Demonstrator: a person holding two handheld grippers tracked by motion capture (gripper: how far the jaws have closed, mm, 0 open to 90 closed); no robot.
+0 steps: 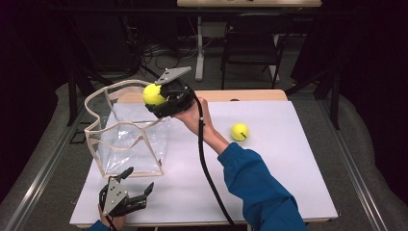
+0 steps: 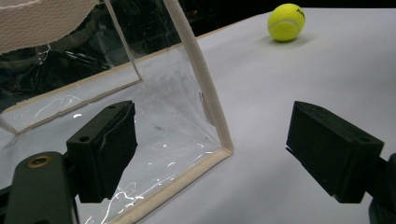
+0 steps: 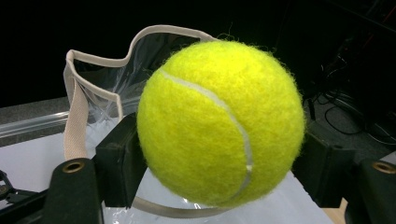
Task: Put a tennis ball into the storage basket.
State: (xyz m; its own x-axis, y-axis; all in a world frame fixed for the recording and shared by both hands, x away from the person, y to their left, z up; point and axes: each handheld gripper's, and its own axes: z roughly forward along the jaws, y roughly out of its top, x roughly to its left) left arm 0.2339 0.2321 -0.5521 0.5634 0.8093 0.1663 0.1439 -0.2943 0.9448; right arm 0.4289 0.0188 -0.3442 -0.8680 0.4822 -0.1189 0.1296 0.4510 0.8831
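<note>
A: Nearest the table's front edge: left gripper, black, two-jawed, held low over the white table sheet. Jaws spread wide, gripping nothing.

B: Agreed. Between those jaws in the left gripper view: the near bottom corner of the clear plastic bag with beige fabric trim, just ahead of the pads, not touched.

A: Farther in: the bag standing upright on the left half of the sheet, mouth open upward, rim wavy, sides crinkled.

B: To the right, well apart from the bag: a second yellow felt tennis ball lying loose on the sheet. Seen also far off in the left gripper view.

A: Farther back and higher: blue sleeve reaching in from the bottom right, hand wrapped around the right gripper, grey three-cornered plate on top, black cable trailing down toward the front edge.

B: Jaws there pinching a yellow felt tennis ball with a white seam, one pad pressed on each side.

A: Position of that ball: raised off the table, just over the bag's far right rim, above the open mouth.

B: Beyond the table: dark floor, a black chair, cables.
</note>
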